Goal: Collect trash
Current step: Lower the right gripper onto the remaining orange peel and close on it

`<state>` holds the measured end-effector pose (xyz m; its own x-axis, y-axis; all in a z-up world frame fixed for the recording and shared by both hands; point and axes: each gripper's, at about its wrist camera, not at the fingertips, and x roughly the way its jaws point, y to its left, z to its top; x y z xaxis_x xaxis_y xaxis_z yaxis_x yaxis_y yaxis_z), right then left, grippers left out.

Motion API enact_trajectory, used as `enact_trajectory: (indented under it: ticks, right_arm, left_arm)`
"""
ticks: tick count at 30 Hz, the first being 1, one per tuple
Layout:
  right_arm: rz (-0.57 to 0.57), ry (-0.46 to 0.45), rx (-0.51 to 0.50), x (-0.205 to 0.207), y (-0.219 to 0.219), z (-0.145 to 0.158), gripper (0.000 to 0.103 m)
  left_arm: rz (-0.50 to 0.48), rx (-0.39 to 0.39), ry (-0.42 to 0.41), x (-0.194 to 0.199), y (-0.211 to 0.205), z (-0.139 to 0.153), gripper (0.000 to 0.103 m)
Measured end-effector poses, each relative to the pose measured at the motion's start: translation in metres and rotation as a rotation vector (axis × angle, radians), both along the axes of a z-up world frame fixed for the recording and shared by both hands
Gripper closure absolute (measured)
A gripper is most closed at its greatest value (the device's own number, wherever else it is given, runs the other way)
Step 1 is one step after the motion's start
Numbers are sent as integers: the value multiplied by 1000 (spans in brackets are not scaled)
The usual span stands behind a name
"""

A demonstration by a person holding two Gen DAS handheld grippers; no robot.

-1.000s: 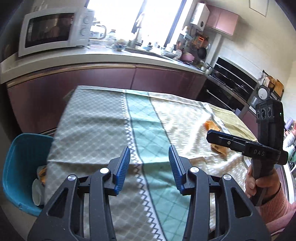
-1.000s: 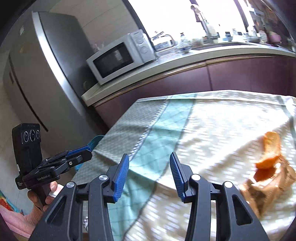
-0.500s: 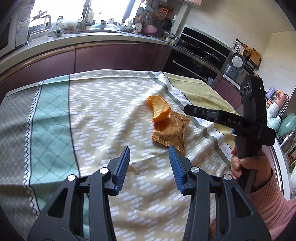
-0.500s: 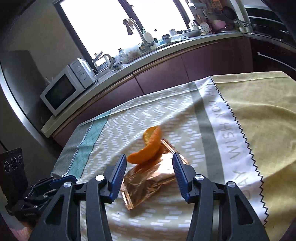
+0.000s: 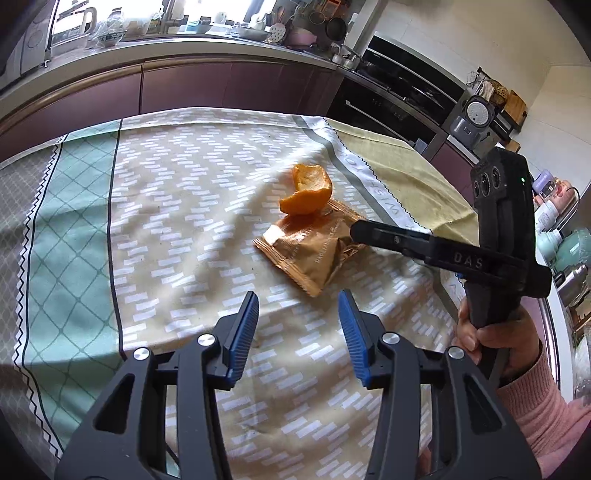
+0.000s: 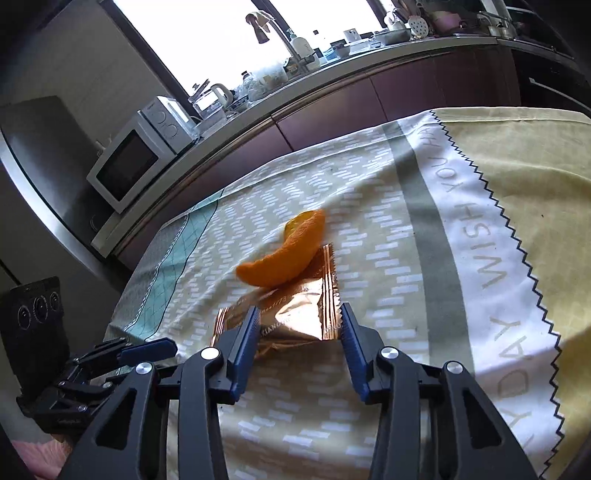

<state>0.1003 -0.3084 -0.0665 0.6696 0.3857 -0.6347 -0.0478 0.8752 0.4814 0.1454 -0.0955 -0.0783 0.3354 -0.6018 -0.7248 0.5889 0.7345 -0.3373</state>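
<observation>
Right gripper [image 6: 297,325], jaws spread, straddles the wrapper [image 6: 291,314] for a pinch, peel [image 6: 284,258] just beyond; left gripper [image 5: 297,317] hovers spread.

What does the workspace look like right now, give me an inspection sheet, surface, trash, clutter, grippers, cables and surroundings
Surface: table under a patterned tablecloth, wrinkled, with printed lettering on one band.
Job's things: orange peel resting on the far edge of a gold wrapper; both lie on the cloth.
Clutter: nothing else seen on the cloth.
Grippers: left gripper open, short of the wrapper; right gripper open, its fingers either side of the wrapper's near end, not closed on it.
Cables: nothing seen on the table.
Surroundings: kitchen counter with microwave, kettle and tap under a bright window; oven further along.
</observation>
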Motion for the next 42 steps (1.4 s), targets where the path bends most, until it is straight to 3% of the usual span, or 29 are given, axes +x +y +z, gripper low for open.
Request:
enact_trajectory:
  ticks: [6,14,20,25,28,31,32,40,41,42]
  right_arm:
    - [100,1,-12,-12,26,6,62]
    - [-26,-20,39,11,-7,15,58]
    - [-47,-11,60,42,-8,16,56]
    - [-59,25,71,59,-8,7,56]
    - [-57,36,89,59,-8,0,65]
    - [-56,43,114,56,-10,-5,81]
    - [-57,43,128,54,-12,-7,85]
    - [-86,6,200,32,-28,-6,91]
    - [-92,-1,204,28,-30,-4,91]
    - [-97,-6,209,23,-33,-3,91]
  left_arm:
    - [26,8,10,10,5,-2,57]
    - [52,18,66,35,-6,-7,56]
    - [52,33,80,40,-18,-11,56]
    - [67,42,89,42,-18,-12,65]
    - [74,42,98,43,-18,-13,78]
    - [75,23,122,42,-16,-16,88]
    - [76,19,130,42,-16,-17,96]
    - [69,-14,120,32,-10,-13,96]
    - [64,-19,117,31,-8,-13,92]
    - [59,-25,120,31,-7,-12,83]
